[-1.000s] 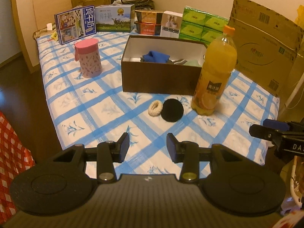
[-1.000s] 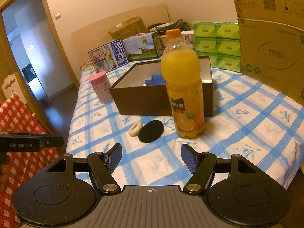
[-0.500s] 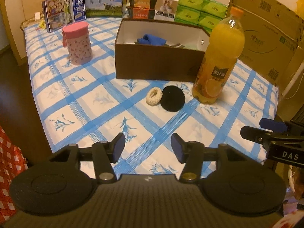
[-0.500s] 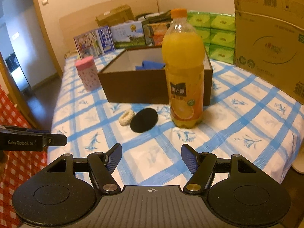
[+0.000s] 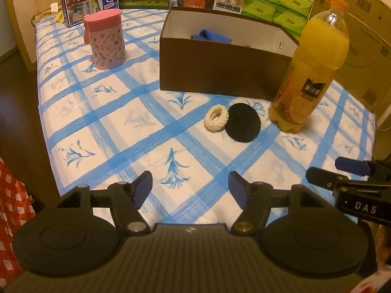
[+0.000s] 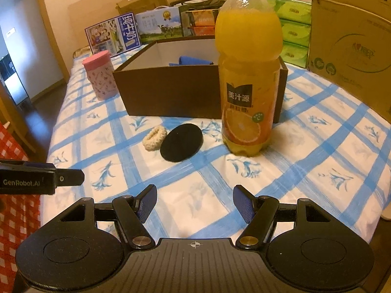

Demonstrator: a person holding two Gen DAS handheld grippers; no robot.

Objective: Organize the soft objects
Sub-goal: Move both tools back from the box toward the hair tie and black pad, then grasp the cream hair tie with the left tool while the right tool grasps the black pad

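A cream knitted ring (image 5: 216,117) (image 6: 154,138) and a flat black round pad (image 5: 243,126) (image 6: 181,142) lie touching on the blue-checked cloth, in front of an open brown box (image 5: 220,69) (image 6: 171,92). A blue cloth (image 5: 212,36) (image 6: 193,61) lies inside the box. My left gripper (image 5: 190,190) is open and empty, above the cloth's near edge, short of the ring. My right gripper (image 6: 194,204) is open and empty, near the front edge, short of the pad.
A tall orange juice bottle (image 5: 310,73) (image 6: 248,73) stands right of the pad. A pink patterned canister (image 5: 105,42) (image 6: 99,78) stands left of the box. Cartons, green tissue packs (image 5: 278,2) and a large cardboard box (image 6: 352,39) line the back and right.
Both grippers have moved forward toward the ring and pad. The left gripper's jaws have opened wider. Nothing on the table has moved.
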